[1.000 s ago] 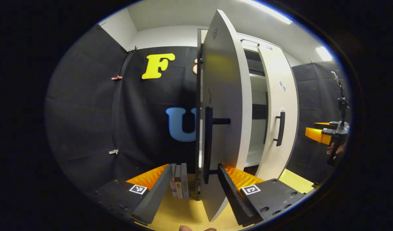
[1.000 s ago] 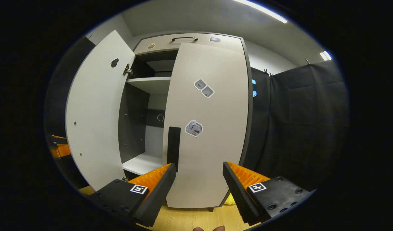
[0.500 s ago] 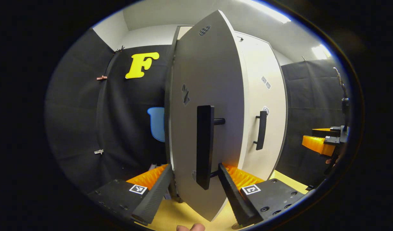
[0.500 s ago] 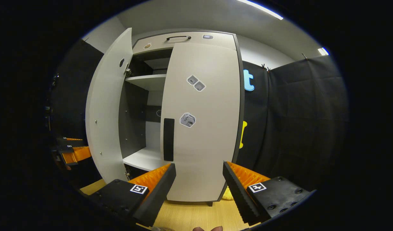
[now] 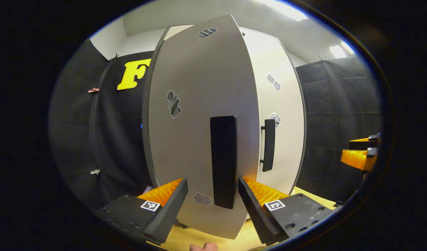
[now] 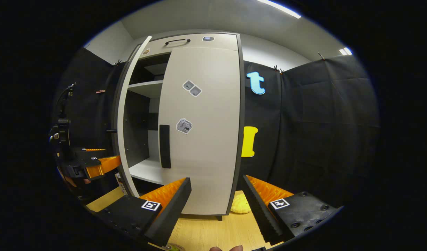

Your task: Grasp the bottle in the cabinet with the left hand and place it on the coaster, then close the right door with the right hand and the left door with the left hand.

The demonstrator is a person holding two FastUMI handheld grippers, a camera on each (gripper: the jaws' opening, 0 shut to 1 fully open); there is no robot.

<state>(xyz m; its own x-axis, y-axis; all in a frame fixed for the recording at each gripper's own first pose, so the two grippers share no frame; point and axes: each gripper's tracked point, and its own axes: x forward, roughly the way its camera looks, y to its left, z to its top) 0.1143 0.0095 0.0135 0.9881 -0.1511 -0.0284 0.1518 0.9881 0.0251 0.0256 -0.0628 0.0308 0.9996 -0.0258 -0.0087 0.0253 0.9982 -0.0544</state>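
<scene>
In the left gripper view the cabinet's left door (image 5: 199, 104) stands close in front of me. Its black handle (image 5: 223, 162) hangs between the spread fingers of my open left gripper (image 5: 212, 205). Beside it the right door (image 5: 285, 115) lies flush with the cabinet, handle (image 5: 268, 144) facing out. In the right gripper view the left door (image 6: 124, 122) shows nearly edge-on and partly ajar, with a shelf (image 6: 145, 89) visible behind it. The left gripper (image 6: 95, 166) sits just outside that door. My right gripper (image 6: 217, 205) is open and holds nothing, back from the right door (image 6: 203, 139).
The cabinet stands on a wooden tabletop (image 6: 206, 232). A yellow knobbly thing (image 6: 240, 204) lies at the cabinet's right foot. Black cloth walls close in on both sides. The right gripper (image 5: 359, 158) hangs off to the far right in the left gripper view.
The left door has swung a good way toward shut, with my left gripper following its handle. The right gripper has drawn back and turned right, away from the right door.
</scene>
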